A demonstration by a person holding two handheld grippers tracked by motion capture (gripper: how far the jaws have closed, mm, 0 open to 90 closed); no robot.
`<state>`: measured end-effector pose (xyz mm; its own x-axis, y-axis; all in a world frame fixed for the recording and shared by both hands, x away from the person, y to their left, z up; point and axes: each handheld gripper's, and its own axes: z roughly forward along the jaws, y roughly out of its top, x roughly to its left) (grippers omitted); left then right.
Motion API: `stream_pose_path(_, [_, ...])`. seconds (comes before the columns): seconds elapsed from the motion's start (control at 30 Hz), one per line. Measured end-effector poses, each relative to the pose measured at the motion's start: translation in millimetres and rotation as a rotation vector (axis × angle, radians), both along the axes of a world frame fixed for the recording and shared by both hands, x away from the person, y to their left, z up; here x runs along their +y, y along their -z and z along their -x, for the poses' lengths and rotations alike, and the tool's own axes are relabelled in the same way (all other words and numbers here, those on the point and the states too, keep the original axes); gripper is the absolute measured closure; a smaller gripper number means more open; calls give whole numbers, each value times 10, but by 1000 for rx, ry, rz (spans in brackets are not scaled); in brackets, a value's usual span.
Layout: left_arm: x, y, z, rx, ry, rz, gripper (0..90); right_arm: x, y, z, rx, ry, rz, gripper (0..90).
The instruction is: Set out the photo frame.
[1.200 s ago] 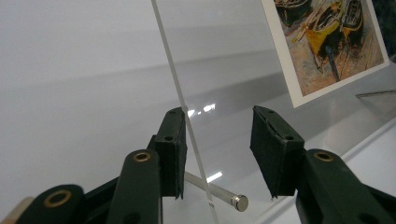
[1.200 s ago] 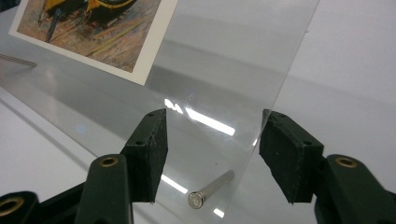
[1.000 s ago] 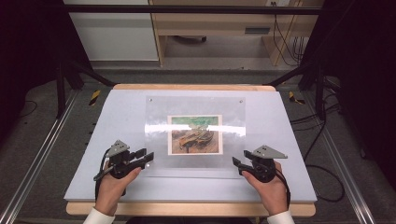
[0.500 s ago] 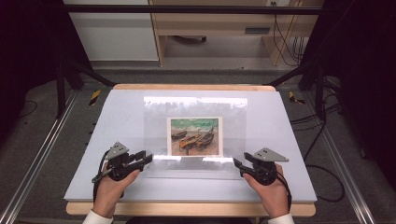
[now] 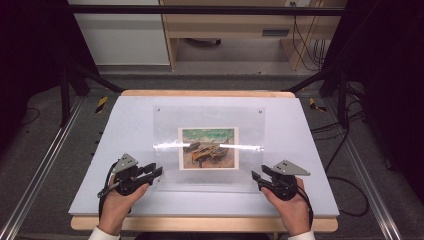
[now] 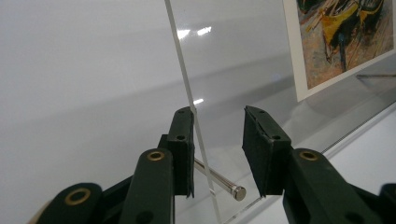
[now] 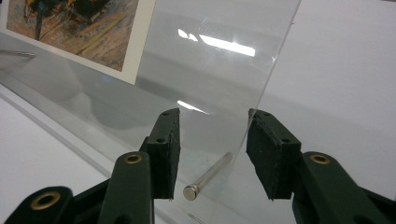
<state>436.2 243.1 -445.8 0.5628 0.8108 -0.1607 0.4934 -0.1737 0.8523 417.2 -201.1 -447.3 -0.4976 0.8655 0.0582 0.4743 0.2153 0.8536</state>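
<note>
Two black claws [image 5: 159,173] [image 5: 255,176], clear glossy acrylic sheet [image 5: 210,125]

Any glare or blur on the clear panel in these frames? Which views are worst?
High view: a bright glare streak runs across the clear panel, cutting over the print; image soft overall. Left gripper view: small highlights on the panel, its edge sharp, the print slightly blurred. Right gripper view: a bright streak and specks on the panel, metal pin crisp.
</note>
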Motion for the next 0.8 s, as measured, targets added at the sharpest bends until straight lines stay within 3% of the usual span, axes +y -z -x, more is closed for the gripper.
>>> stream_pose_path(0.8, [2,-11,69,2,9,-39,682,-10,10,77,4,5,9,613])
